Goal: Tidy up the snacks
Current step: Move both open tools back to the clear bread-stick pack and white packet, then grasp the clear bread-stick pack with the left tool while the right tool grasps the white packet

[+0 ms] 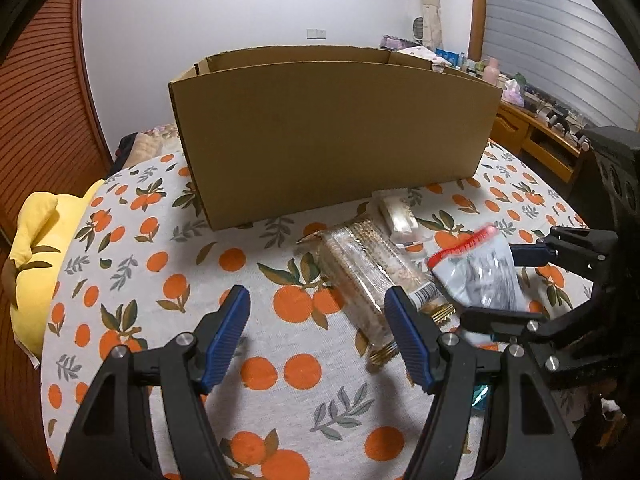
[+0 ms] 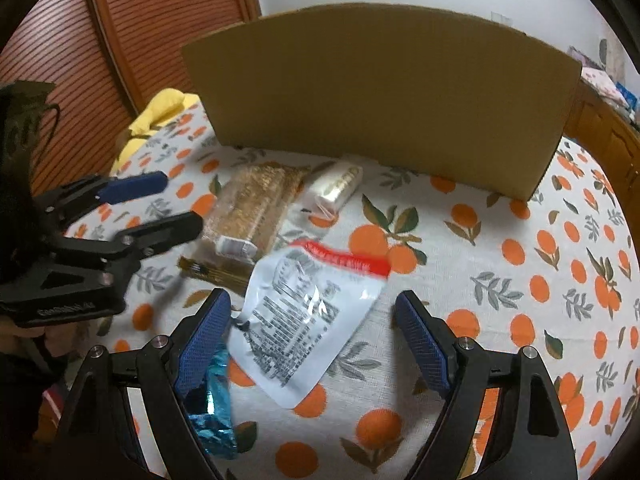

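Cardboard box (image 1: 332,136), contents hidden; both grippers (image 1: 320,340) (image 2: 312,340) gape, snacks (image 2: 308,316) outside it.

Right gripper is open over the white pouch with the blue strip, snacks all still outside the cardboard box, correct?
Not quite: the white pouch has a red strip, not blue, as the right wrist view shows. The right gripper is open over it, snacks outside the cardboard box.

One cardboard box (image 2: 380,92) stands on the orange-print cloth (image 2: 540,280). Four snack packs lie before it: one clear cracker pack (image 2: 252,208), one small white pack (image 2: 336,190), one white pouch (image 2: 304,312) with a red top, and one blue foil wrapper (image 2: 214,412). Two grippers, left (image 1: 318,336) and right (image 2: 312,340). One yellow cushion (image 1: 36,256).
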{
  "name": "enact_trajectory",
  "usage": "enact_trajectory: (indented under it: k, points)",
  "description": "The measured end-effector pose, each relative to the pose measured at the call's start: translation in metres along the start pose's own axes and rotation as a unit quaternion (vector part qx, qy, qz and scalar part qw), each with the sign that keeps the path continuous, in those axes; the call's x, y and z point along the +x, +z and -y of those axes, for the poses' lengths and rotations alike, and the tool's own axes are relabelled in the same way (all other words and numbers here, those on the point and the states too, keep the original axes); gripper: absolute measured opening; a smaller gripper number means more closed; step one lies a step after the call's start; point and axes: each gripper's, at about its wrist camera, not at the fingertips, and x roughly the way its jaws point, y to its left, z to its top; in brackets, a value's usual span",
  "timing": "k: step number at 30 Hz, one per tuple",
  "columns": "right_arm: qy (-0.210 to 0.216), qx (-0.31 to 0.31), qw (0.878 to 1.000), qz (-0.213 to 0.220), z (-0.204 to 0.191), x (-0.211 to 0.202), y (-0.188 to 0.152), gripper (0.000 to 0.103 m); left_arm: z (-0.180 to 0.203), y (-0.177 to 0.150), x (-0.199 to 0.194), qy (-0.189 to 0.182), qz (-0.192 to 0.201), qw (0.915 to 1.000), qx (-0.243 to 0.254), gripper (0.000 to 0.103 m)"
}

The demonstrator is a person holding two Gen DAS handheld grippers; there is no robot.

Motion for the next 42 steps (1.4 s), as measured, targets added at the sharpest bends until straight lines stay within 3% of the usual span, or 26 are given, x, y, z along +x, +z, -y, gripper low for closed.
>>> enact_trajectory:
  k: [4, 8, 26, 38, 42]
  points:
    - [-0.015, -0.015, 1.000, -0.002, 0.004, -0.004, -0.002, 0.058, 0.003, 0.002, -0.001, -0.007, 0.000, 1.0000, 0.000, 0.070]
    - [-0.007, -0.010, 1.000, -0.001, 0.014, -0.009, -0.004, 0.047, 0.011, 0.008, 0.002, -0.016, -0.002, 0.9999, 0.001, 0.070]
    - [-0.008, -0.014, 1.000, 0.016, 0.016, -0.010, -0.010, 0.047, 0.025, 0.021, 0.045, -0.036, -0.054, 0.9978, -0.017, 0.071]
    - [-0.007, -0.012, 1.000, 0.016, 0.016, -0.008, -0.010, 0.047, 0.024, 0.021, 0.045, -0.033, -0.052, 0.9979, -0.021, 0.071]
    - [-0.007, -0.012, 1.000, 0.017, 0.015, -0.008, -0.010, 0.047, 0.023, 0.021, 0.045, -0.032, -0.050, 0.9979, -0.026, 0.060]
